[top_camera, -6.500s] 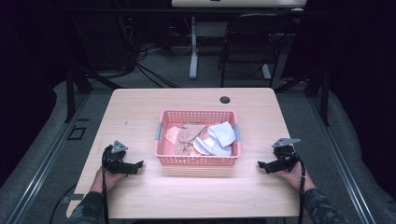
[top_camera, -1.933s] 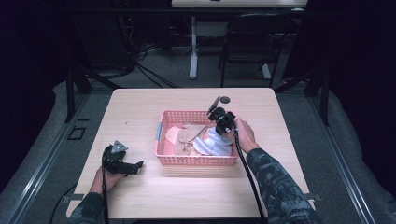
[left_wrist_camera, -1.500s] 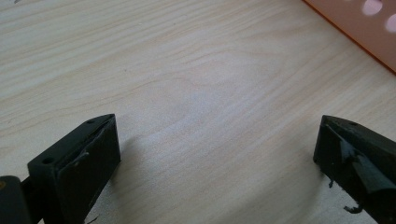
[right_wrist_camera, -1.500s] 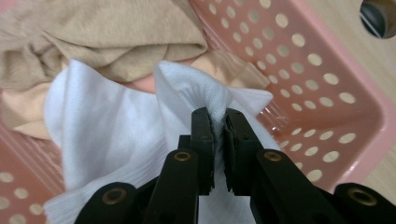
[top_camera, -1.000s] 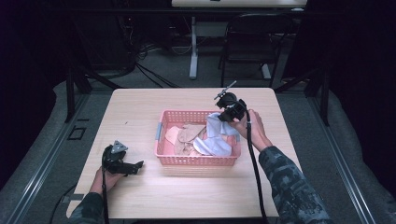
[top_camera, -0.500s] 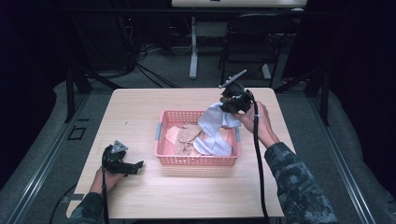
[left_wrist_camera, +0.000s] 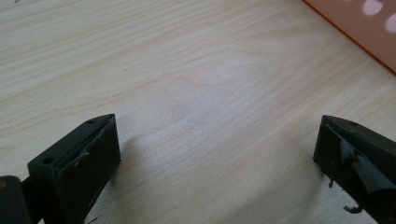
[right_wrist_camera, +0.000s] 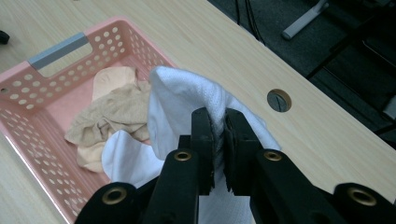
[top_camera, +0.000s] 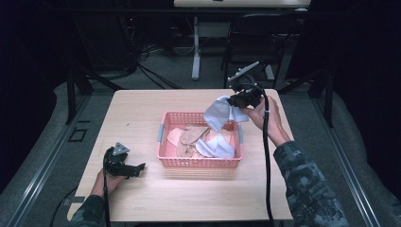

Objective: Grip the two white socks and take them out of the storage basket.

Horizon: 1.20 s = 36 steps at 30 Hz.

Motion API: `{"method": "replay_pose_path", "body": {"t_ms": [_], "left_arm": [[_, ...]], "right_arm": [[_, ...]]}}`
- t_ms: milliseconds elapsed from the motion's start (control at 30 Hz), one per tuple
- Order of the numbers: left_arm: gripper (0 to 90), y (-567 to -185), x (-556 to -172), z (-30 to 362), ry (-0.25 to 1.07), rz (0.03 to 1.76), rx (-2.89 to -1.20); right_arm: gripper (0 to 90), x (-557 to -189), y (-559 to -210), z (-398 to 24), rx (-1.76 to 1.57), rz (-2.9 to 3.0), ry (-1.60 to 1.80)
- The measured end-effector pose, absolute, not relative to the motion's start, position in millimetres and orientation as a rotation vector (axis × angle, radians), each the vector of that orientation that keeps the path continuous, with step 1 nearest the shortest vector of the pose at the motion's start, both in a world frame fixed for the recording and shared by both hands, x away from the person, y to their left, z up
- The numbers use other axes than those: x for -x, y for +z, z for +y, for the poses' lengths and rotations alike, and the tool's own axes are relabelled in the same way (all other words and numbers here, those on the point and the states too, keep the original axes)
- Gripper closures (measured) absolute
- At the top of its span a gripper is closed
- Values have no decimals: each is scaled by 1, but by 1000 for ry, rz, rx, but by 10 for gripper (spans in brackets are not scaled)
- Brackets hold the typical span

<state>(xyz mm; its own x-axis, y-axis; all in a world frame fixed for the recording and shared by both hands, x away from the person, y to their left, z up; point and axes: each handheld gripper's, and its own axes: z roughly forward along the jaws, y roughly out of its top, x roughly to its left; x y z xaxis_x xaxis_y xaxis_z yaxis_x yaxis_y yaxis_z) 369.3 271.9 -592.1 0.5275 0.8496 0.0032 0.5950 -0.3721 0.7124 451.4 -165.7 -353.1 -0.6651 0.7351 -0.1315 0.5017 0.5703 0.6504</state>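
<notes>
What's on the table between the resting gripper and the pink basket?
Nothing. In the high view, just bare wood lies between the left gripper and the pink basket. The left gripper view shows the same bare table.

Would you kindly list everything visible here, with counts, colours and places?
Table: one, light wood, centre.
Basket: one, pink, perforated, mid-table.
Held white cloth: one, lifted above the basket's far right corner.
White cloth in basket: one, right side.
Beige cloths: a few, exact count unclear, in the basket.
Cable hole: one, grey-capped, table's far edge.
Chair: one, dark, beyond the table.
Left claw: black, open, resting on the table.
Right claw: black, shut on the held white cloth.
</notes>
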Motion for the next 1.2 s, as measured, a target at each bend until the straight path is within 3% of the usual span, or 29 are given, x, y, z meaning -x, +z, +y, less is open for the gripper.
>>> {"method": "replay_pose_path", "body": {"t_ms": [533,1200], "left_arm": [[4,-592,-369,272,493,1168,-2102],[4,-592,-369,272,494,1169,-2102]], "right_arm": [[835,-443,-329,-192,-1031,2338,863],[834,-432,-315,-264,-1159,2202,848]]}}
